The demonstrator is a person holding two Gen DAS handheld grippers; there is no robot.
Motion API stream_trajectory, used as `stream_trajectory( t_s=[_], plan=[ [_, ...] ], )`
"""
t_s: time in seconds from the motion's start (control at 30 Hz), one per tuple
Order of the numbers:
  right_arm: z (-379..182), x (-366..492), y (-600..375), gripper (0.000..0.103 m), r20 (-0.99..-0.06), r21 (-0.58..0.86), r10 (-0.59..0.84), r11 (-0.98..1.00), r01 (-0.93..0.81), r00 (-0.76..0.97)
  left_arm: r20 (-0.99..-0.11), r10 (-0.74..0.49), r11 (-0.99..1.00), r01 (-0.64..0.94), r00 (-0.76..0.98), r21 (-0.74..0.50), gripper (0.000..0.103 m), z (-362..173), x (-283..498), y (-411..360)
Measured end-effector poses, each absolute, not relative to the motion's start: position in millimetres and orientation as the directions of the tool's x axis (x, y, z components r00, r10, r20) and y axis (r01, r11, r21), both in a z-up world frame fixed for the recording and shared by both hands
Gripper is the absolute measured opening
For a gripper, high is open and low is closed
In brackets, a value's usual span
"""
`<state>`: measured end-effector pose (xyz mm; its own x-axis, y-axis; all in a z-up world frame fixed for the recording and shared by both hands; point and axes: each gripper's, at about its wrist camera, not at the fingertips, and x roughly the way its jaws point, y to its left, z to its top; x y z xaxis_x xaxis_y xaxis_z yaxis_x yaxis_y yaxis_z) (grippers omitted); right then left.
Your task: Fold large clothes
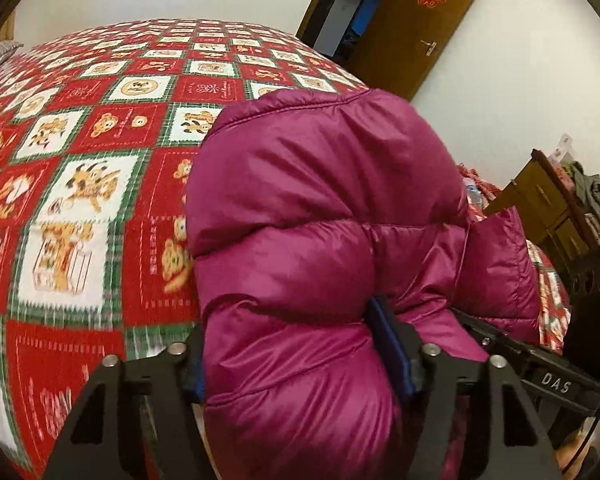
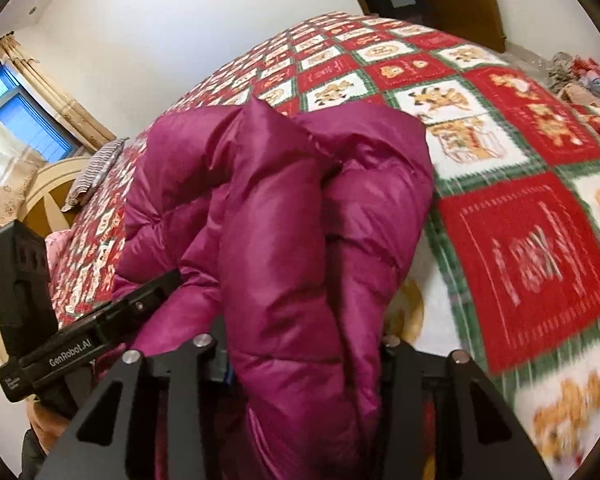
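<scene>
the magenta down jacket (image 1: 324, 216) is bunched into a thick, puffy bundle and held up over the bed (image 1: 80, 184), which carries a red, white and green checked bedspread printed with bears. in the left wrist view the bundle sits toward the right edge of the bed; in the right wrist view it sits toward the left side, with open bedspread to its right.

left gripper (image 1: 300, 364): both fingers are clamped on a fat roll of the jacket. the blue pad of one finger (image 1: 388, 344) presses into the fabric, which bulges out above and below the grip.

right gripper (image 2: 300, 360): its fingers are closed on a second thick fold of the same jacket; the fabric fills the gap between them and hides most of the pads.

each gripper appears in the other's view, just beside the bundle, so the two grips lie close together on the same garment.

surroundings: a brown wooden door (image 1: 416, 28) stands open in the white wall beyond the far edge of the bed. a window (image 2: 16, 116) with a beige curtain lies past the headboard end, where a striped pillow (image 2: 96, 168) rests.
</scene>
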<state>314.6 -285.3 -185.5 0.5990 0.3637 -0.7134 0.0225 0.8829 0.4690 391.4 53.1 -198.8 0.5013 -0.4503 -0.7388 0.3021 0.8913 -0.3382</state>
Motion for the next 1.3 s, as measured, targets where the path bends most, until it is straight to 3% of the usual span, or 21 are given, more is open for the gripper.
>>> stream_trajectory(
  t_s=[0.17, 0.47, 0.93, 1.3],
  plan=[
    [-168.1, 288.7, -266.3, 0.036, -0.748, 0.341, 0.243, 0.939, 0.043, 0.618, -0.726, -0.455, 0.888, 0.327, 0.516, -0.324, 0.058, -186.0, 366.1, 48.4],
    [-143.7, 243.9, -263.2, 0.031, -0.74, 0.239, 0.123, 0.967, 0.088, 0.662, -0.704, -0.507, 0.856, 0.391, 0.498, -0.339, 0.051, -167.3, 336.3, 28.5],
    [-98.2, 208.4, -292.1, 0.03, -0.659, 0.152, -0.042, 0.97, 0.187, 0.751, -0.646, -0.57, 0.806, 0.496, 0.508, -0.322, 0.051, -123.4, 315.8, -25.5],
    [-93.0, 208.4, -322.7, 0.03, -0.651, 0.141, -0.113, 0.954, 0.266, 0.751, -0.647, -0.592, 0.778, 0.548, 0.48, -0.306, 0.051, -117.9, 327.2, -72.0]
  ],
)
